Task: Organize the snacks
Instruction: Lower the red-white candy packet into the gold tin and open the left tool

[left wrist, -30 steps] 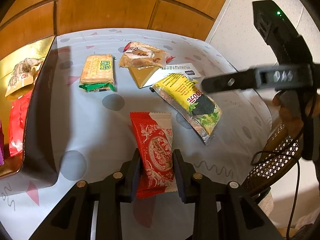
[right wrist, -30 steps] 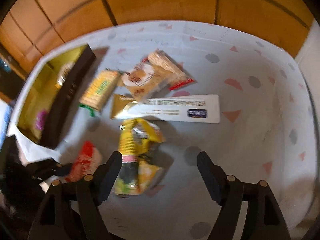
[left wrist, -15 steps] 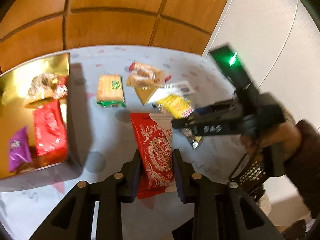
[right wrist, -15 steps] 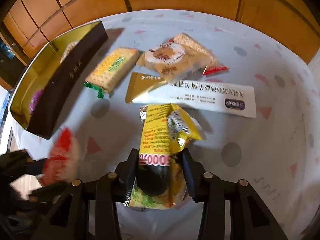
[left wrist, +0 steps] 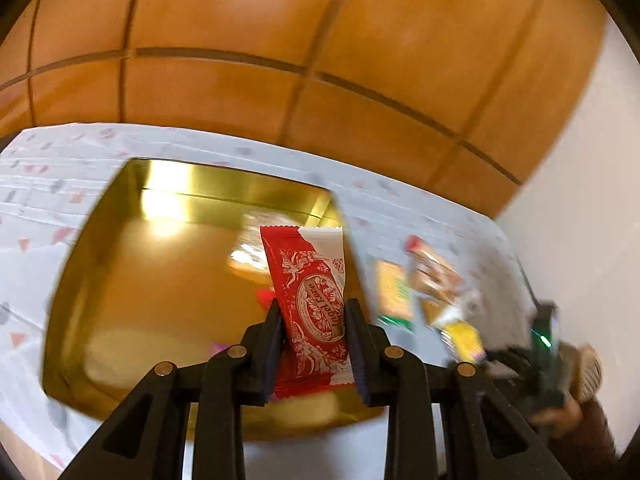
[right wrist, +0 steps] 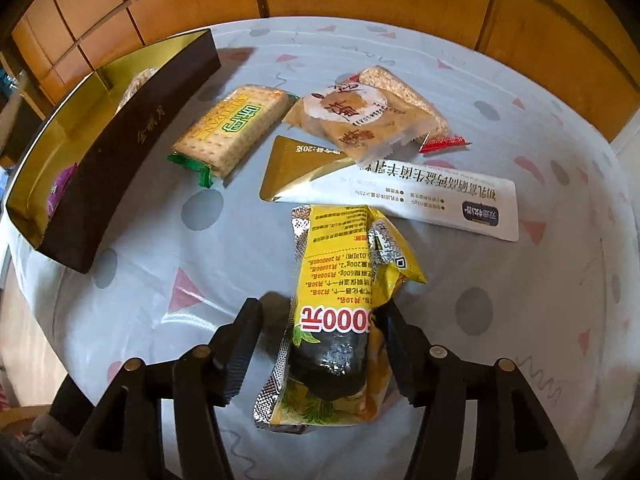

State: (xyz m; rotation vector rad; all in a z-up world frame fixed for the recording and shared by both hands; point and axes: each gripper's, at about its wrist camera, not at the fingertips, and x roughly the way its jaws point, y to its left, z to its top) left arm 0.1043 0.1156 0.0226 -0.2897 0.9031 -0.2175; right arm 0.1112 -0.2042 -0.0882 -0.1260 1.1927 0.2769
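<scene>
My left gripper [left wrist: 312, 344], clamping the red wafer packet [left wrist: 310, 304], has swung over the gold box [left wrist: 100, 240]. My right gripper [right wrist: 316, 344], jaws just reopened, straddles the yellow packet [right wrist: 340, 320] beside it; four snacks remain outside.

Red packet [left wrist: 312, 304] (upright) over gold box [left wrist: 160, 280].

Left gripper [left wrist: 314, 344] clamped on red snack packet [left wrist: 310, 300], packet upright between the pads, over the right end of the gold box [left wrist: 120, 280]. Box interior mostly bare; contents behind the packet blurred. Right of box on the patterned tablecloth [left wrist: 400, 208]: loose snacks [left wrist: 428, 292], blurred. Right gripper [left wrist: 532, 356] further right, smeared.
</scene>
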